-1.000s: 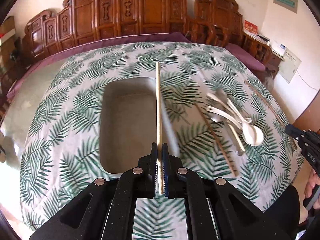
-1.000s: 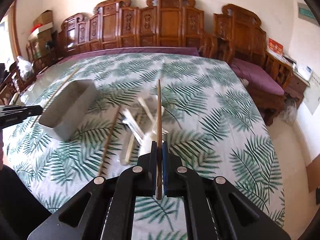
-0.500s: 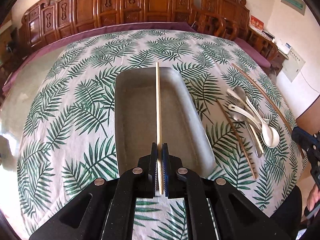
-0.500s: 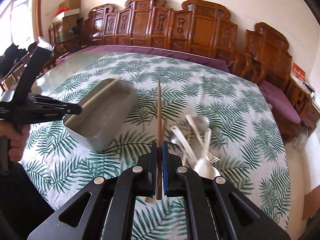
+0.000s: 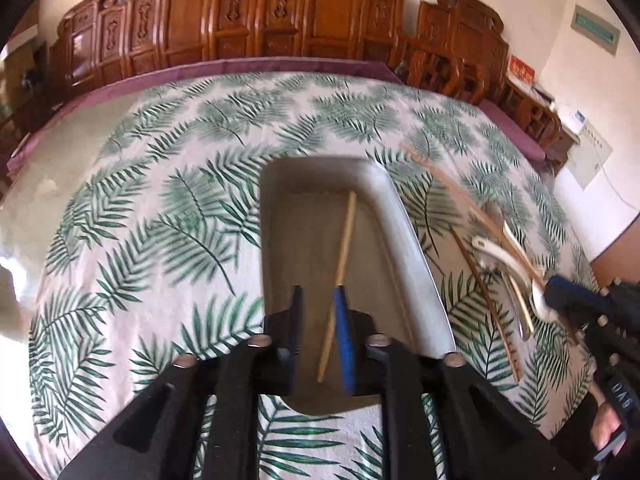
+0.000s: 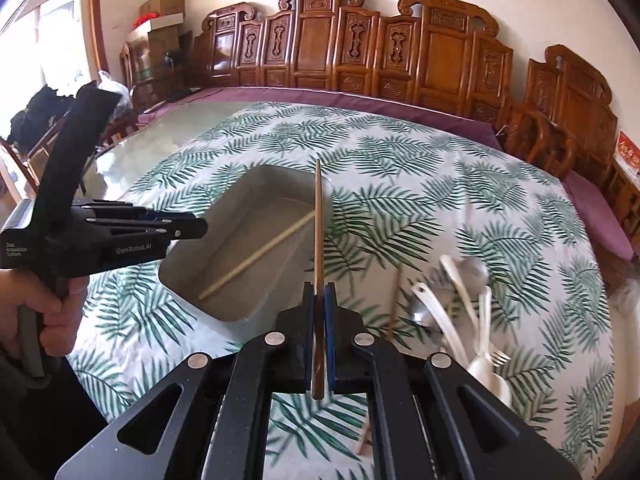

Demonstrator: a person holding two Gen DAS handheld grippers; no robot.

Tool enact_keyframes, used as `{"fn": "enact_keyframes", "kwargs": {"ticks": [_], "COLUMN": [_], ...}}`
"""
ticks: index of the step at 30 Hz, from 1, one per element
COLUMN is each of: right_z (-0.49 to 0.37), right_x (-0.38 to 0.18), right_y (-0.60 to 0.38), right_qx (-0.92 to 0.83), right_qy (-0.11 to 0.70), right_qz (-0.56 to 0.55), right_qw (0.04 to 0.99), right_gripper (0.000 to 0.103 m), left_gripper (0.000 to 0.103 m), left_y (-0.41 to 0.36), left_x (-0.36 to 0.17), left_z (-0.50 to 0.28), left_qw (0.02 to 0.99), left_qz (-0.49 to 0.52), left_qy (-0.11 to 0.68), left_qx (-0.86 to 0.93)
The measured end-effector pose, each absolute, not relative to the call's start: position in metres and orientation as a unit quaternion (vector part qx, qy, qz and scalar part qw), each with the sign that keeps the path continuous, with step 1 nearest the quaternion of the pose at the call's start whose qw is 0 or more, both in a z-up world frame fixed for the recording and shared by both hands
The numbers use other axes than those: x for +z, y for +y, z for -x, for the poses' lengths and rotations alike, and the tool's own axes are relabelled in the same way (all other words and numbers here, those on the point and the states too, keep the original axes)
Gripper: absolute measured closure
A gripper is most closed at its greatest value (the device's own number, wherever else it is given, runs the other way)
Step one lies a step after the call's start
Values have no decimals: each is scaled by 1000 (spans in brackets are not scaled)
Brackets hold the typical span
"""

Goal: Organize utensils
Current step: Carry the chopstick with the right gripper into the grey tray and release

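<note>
Two chopsticks matter: the pale bamboo chopstick (image 5: pixel 345 240) drops into the grey rectangular metal tray (image 5: pixel 404 240) mid-frame as the left gripper (image 5: pixel 318 320) opens; the right gripper (image 6: pixel 319 300), clamping a dark wooden chopstick (image 6: pixel 318 216), points at the tray upper left.

Left hand-held gripper (image 5: pixel 318 322), black with blue pads, jaws opening above a grey rounded-rectangular metal tray (image 5: pixel 404 240) on the bench (image 5: pixel 160 220) under a white cloth printed with green palm leaves. Pale bamboo chopstick (image 5: pixel 342 264) between the jaws, slanted, leaning against the right pad, its far end inside the tray. Right of the tray: dark wooden chopstick (image 5: pixel 484 304), white plastic spoons (image 5: pixel 502 258), blurred metal cutlery. Right hand-held gripper (image 5: pixel 576 302) at right edge. Carved wooden chairs (image 5: pixel 280 12) behind.
</note>
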State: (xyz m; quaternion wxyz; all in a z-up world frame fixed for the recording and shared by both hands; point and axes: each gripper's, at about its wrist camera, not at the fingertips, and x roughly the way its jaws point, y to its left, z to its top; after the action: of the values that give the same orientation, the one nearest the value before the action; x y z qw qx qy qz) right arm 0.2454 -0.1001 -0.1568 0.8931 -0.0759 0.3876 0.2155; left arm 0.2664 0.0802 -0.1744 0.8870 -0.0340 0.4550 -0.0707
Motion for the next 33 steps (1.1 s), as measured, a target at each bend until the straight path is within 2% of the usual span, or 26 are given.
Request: {"fn": "enact_keyframes", "kwargs": {"ticks": [4, 8, 12, 16, 18, 25, 27, 28, 33], "right_z": [-255, -265, -277, -289, -293, -296, -295, -293, -279], "right_x": [-159, -165, -175, -185, -190, -203, -202, -200, -179], "right_y": [-83, -63, -46, -32, -27, -21, -21, -23, -46], "right_qx": [232, 244, 254, 258, 261, 284, 286, 293, 301], "right_qy": [393, 401, 418, 433, 439, 451, 448, 445, 417], "right_qz": [63, 63, 53, 49, 44, 20, 21, 17, 15], "right_qw": [887, 881, 871, 862, 858, 846, 846, 846, 858], "right_gripper": [97, 97, 97, 97, 97, 95, 89, 80, 78], "left_gripper": [77, 63, 39, 37, 26, 26, 26, 25, 21], "left_y": [94, 113, 127, 139, 144, 142, 139, 138, 129], "left_x": [-163, -156, -149, -144, -142, -135, -134, -134, -133], "left_z": [-266, -267, -265, -264, -263, -258, -257, -256, -252], "left_qw": [896, 902, 909, 910, 912, 917, 918, 918, 919], "left_qz": [37, 55, 58, 68, 68, 64, 60, 59, 54], "left_qy": [438, 427, 413, 408, 404, 393, 392, 392, 389], "left_qx": [-57, -44, -24, -16, -10, -12, -14, -14, -19]}}
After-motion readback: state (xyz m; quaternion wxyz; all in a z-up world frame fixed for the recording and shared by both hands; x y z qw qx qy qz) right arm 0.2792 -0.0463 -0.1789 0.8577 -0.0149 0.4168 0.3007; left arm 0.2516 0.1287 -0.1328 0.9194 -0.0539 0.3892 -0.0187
